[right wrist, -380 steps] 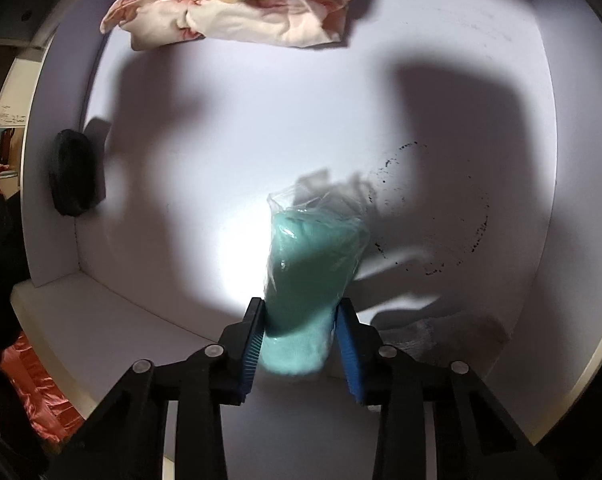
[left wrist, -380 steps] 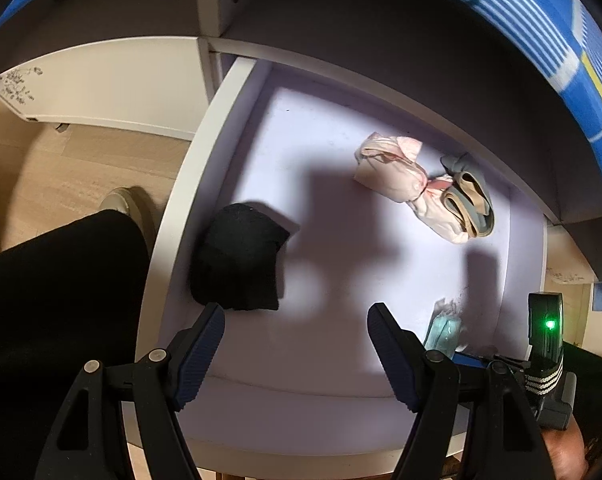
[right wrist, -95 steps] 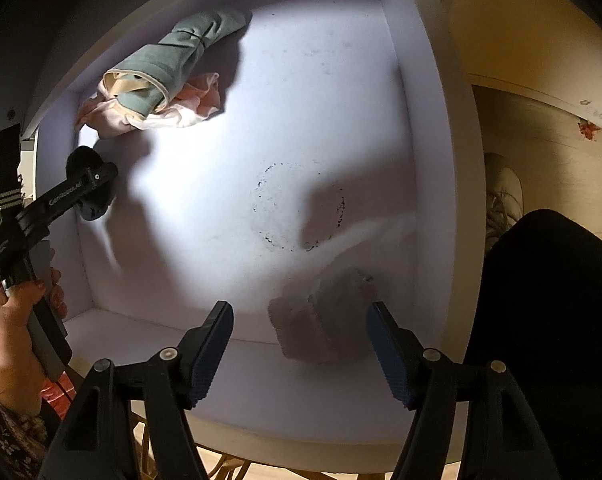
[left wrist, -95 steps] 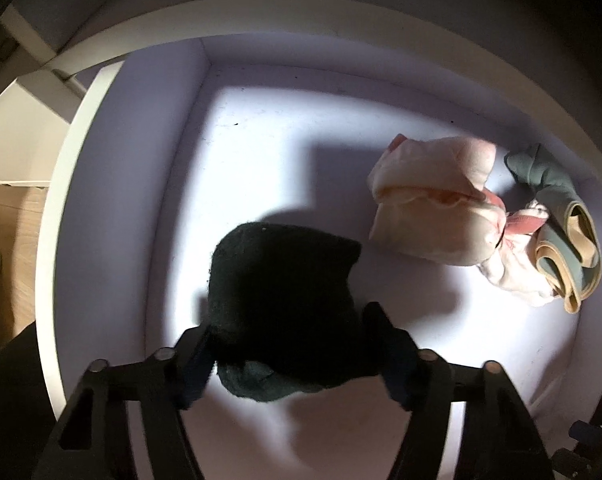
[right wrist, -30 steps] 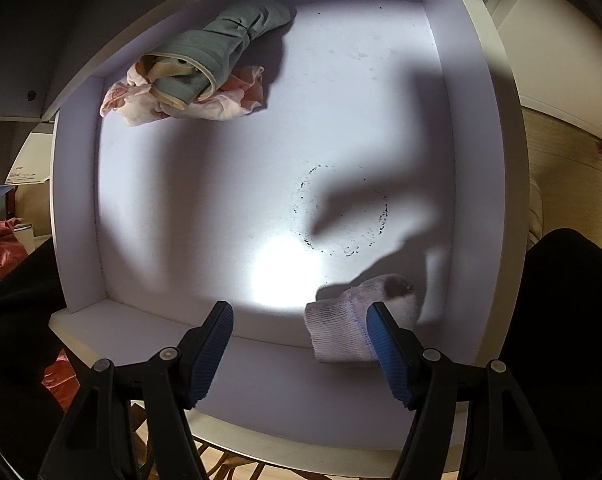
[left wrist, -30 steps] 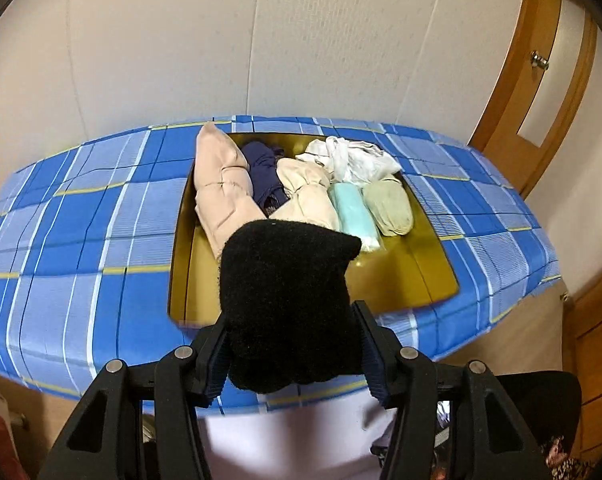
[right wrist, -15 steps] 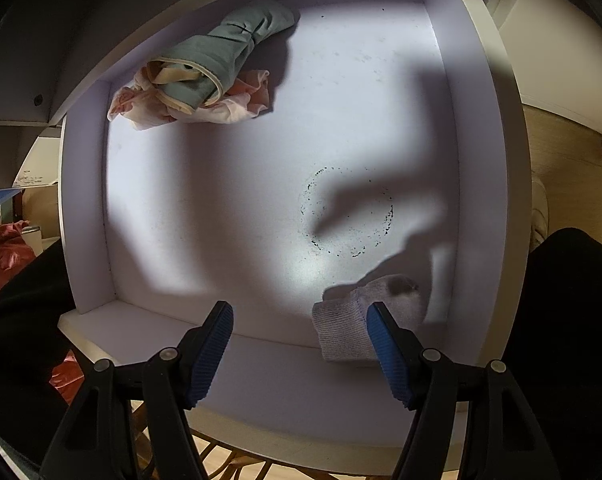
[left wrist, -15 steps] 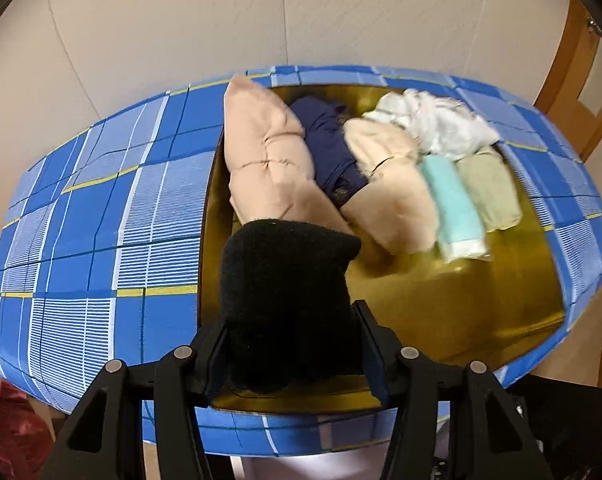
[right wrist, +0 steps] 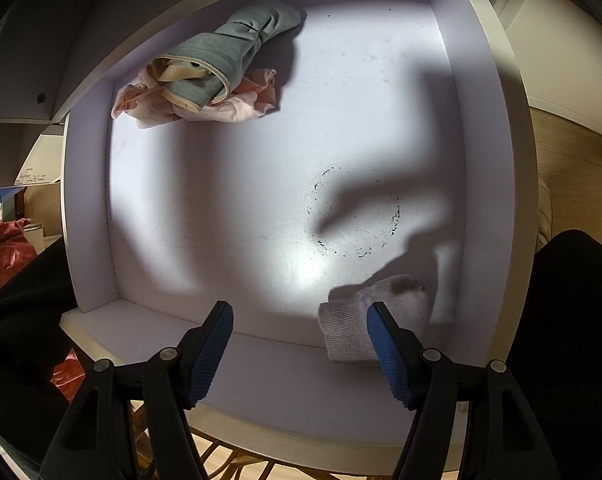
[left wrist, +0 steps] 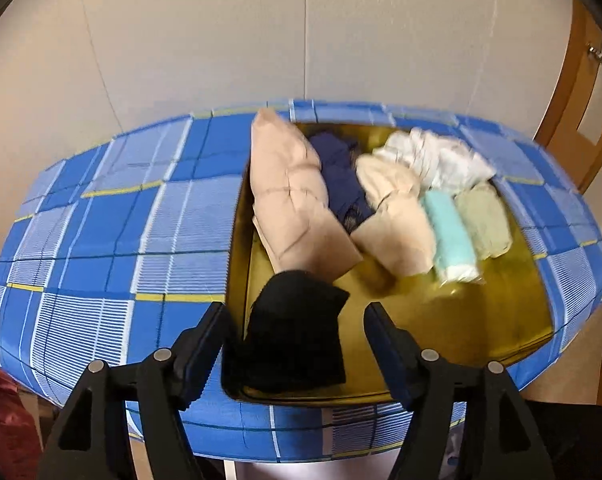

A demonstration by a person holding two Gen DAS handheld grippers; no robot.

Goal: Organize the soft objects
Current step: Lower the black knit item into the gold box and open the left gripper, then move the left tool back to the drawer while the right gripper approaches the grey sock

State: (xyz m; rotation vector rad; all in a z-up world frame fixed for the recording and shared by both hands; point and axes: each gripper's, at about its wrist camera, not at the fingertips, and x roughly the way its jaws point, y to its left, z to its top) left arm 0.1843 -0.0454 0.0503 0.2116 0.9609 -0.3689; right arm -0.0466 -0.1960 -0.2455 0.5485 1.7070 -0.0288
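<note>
Left gripper [left wrist: 295, 342] jaws opening; the black knitted sock bundle [left wrist: 295, 332] it carried a second ago now sits free between them, in the near-left corner of the shallow gold tray [left wrist: 481, 320], touching the long beige roll [left wrist: 297, 204]. Drop looks done. Right gripper [right wrist: 299, 346] unchanged: jaws released, empty, over the white drawer [right wrist: 481, 160]; folded grey-white sock [right wrist: 371, 316] likely next.

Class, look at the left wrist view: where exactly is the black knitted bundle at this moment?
The black bundle sits at the near left corner of the gold tray, just in front of the big beige roll, between the opening jaws of the left gripper.
</note>
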